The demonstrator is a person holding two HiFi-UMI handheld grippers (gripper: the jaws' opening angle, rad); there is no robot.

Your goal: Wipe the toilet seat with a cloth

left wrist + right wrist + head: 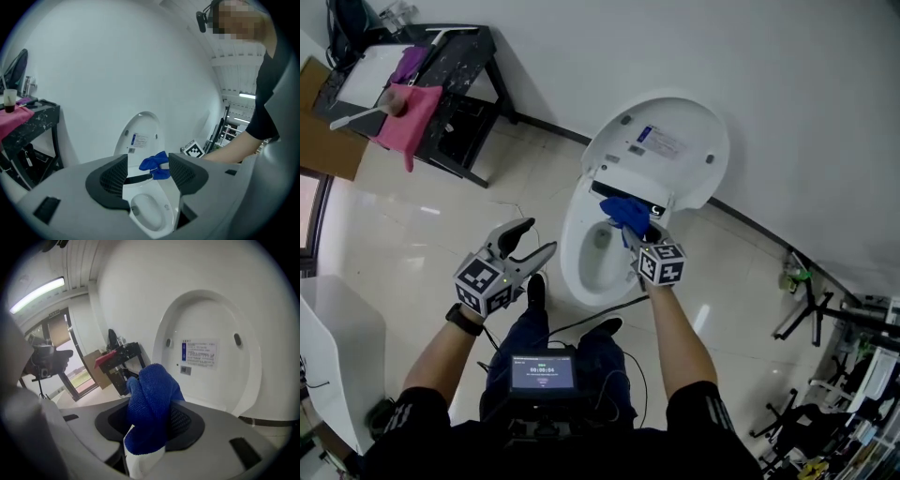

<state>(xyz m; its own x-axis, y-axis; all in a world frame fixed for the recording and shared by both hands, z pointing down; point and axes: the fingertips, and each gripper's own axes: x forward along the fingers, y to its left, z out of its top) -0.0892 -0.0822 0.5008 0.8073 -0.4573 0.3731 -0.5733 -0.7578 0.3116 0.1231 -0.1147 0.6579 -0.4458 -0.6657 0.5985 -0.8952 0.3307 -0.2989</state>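
A white toilet [581, 253] stands by the wall with its lid [670, 145] raised. My right gripper [633, 228] is shut on a blue cloth [625, 216], held over the back of the bowl near the hinge. From the right gripper view the cloth [151, 404] bunches between the jaws in front of the lid [211, 352]. My left gripper [530, 239] hangs open and empty to the left of the toilet. The left gripper view shows the bowl [149, 208] and the cloth [154, 166] between its spread jaws.
A dark table [441, 84] with a pink cloth [408, 117] stands at the far left. Stands and racks [834, 328] crowd the right side by the wall. A cable [600, 314] runs across the tiled floor near my feet.
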